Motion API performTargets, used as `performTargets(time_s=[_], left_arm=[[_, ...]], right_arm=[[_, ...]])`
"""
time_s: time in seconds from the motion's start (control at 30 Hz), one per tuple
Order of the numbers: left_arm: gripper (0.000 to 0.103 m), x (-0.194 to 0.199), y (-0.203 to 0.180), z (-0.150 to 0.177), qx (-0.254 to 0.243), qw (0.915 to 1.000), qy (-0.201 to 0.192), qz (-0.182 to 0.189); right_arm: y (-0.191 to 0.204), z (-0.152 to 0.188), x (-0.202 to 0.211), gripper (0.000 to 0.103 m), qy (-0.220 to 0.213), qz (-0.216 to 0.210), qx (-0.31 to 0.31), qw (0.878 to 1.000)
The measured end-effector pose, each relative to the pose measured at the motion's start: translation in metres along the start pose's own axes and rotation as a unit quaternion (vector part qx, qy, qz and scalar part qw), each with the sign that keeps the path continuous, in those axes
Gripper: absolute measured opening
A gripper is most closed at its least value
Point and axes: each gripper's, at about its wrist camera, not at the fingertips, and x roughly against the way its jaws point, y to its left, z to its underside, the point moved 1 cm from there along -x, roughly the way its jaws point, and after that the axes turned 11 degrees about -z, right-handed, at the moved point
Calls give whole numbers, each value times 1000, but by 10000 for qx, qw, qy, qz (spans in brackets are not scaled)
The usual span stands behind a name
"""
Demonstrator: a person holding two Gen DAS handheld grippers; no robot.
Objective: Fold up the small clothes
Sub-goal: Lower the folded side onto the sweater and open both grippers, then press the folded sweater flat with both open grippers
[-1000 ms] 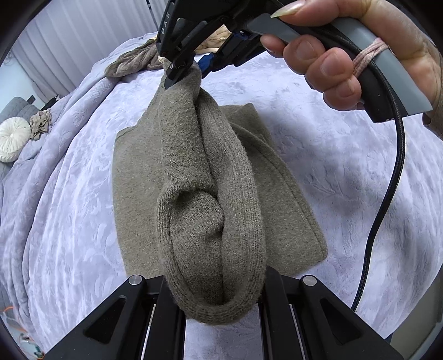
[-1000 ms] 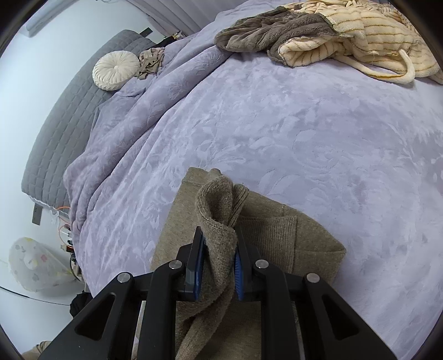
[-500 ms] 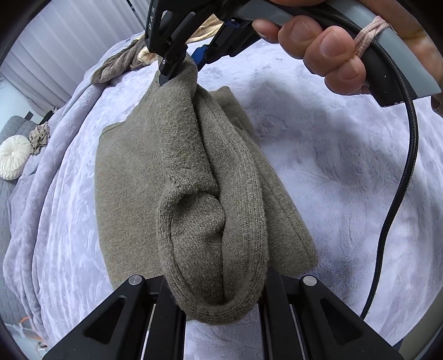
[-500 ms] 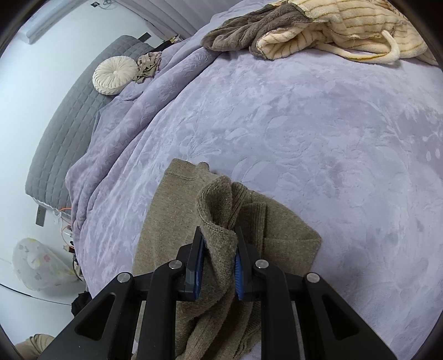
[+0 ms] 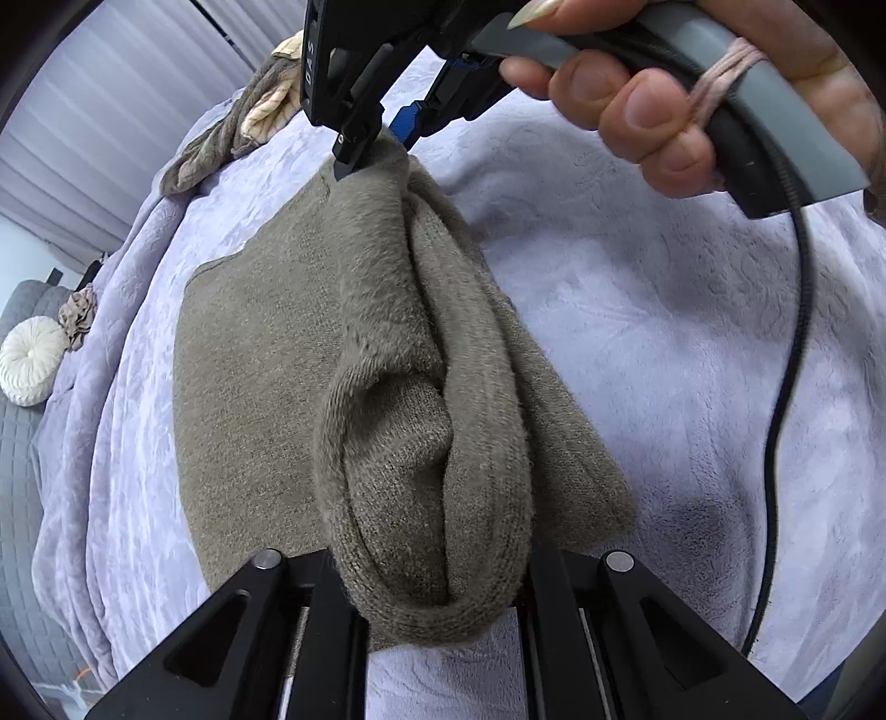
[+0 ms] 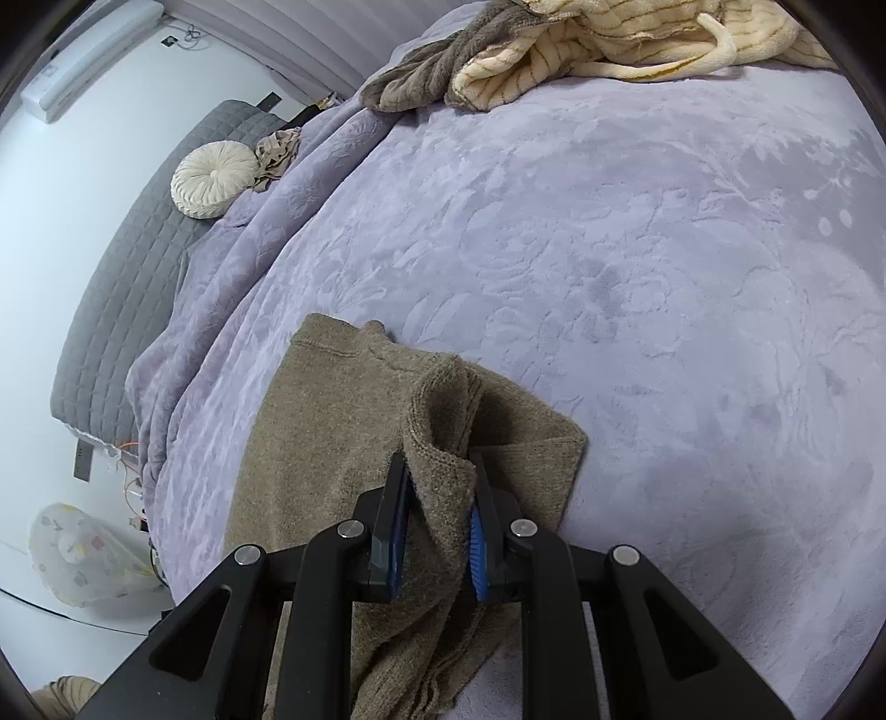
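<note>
An olive-brown knitted garment (image 5: 266, 360) lies partly flat on the lilac bedspread (image 5: 664, 343). One rolled edge of it is lifted between both grippers. My left gripper (image 5: 432, 576) is shut on a thick bunch of that edge at the bottom of the left wrist view. My right gripper (image 6: 437, 515) is shut on the other end of the edge, the knit squeezed between its blue pads (image 6: 477, 545). In the left wrist view the right gripper (image 5: 376, 138) shows at the top, held by a person's hand (image 5: 653, 111). The lifted fold hangs over the flat part (image 6: 332, 432).
A pile of beige and cream striped clothes (image 6: 581, 50) lies at the far edge of the bed. A round cream cushion (image 6: 213, 177) and a grey quilted cover (image 6: 133, 266) sit to the left. A black cable (image 5: 792, 387) hangs from the right gripper's handle.
Both grippers have come down and across with the lifted edge, so the fold sits lower and more of the garment's flat part shows on the left. Both grips are unchanged.
</note>
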Motion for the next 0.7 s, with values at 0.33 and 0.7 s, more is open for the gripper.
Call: performTargets(time_s=[0.33,0.7], left_arm=[[84,54,53,22,458,9894,-528,1272],[84,-37,141,37,1964,9657,35,1697]], right_arm=[[46,9,52,23,-646,-125,372,9971],[61,56,-7,53,163,-196,493,9985]])
